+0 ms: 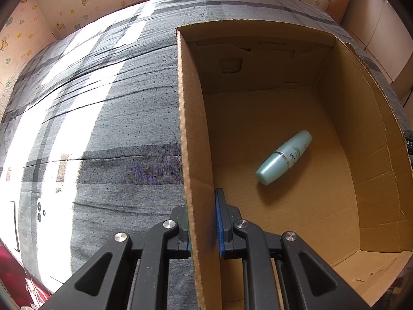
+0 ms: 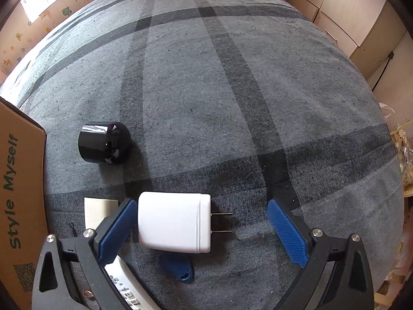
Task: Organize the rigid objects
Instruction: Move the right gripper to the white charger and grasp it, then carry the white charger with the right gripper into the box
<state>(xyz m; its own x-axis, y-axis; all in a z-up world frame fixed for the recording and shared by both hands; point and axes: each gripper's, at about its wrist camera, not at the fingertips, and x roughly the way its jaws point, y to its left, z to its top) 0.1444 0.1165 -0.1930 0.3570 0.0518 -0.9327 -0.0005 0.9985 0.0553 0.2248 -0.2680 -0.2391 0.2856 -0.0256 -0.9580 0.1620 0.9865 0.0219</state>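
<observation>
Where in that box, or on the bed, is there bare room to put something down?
Inside the box, the floor is bare all round the green bottle. On the bedspread, everything beyond the black jar is bare. It is crowded near the right tool: charger, blue tag, remote.

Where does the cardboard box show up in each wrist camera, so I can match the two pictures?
Left wrist: the box fills the right half, open top toward the camera, a bottle lying inside; the left tongs are shut on its near wall.
Right wrist: only its outer wall shows, at the left edge, printed "Style Myself".
Shared landmark: the grey plaid bedsheet under the box.
</observation>
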